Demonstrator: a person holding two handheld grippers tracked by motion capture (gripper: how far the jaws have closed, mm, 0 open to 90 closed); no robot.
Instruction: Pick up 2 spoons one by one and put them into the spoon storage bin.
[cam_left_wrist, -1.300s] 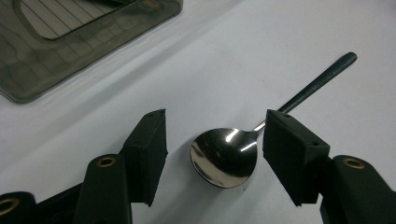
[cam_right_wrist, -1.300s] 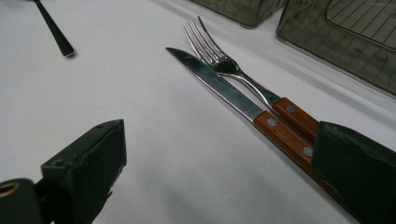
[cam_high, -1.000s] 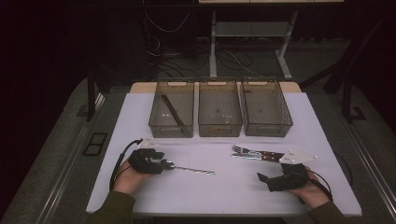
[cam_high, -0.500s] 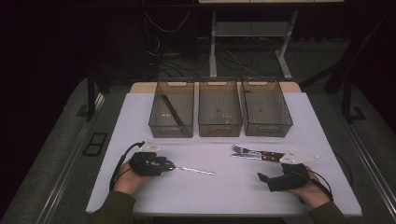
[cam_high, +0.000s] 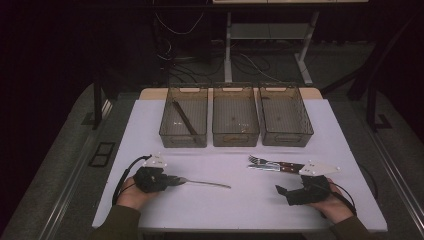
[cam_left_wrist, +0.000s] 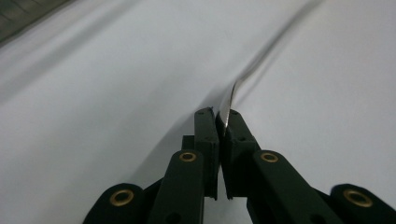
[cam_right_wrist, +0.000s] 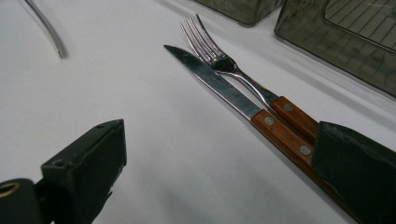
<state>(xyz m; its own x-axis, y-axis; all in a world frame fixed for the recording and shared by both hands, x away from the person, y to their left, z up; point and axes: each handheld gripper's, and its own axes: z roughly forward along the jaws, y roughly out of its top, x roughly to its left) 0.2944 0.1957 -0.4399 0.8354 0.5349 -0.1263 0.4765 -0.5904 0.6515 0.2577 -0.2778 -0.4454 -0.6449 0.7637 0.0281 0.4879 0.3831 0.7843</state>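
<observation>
A: Steel spoon (cam_high: 202, 183) on the white counter (cam_high: 240, 210), near-left; what grips it?

B: The left claw (cam_left_wrist: 223, 122), jaws just closed and clamped on the spoon's bowl end; handle lies rightward along the counter.

A: And further right?

B: Knife (cam_right_wrist: 233, 100) and fork (cam_right_wrist: 243, 77), wooden-handled, side by side; right claw (cam_high: 284, 192) spread wide, empty, just beside them; three bins (cam_high: 235, 141) behind.

The bench (cam_high: 240, 205) is white. The knife (cam_right_wrist: 243, 105) and fork (cam_right_wrist: 233, 65) have reddish-brown wooden handles with silver rivets. Both claws are black.
</observation>
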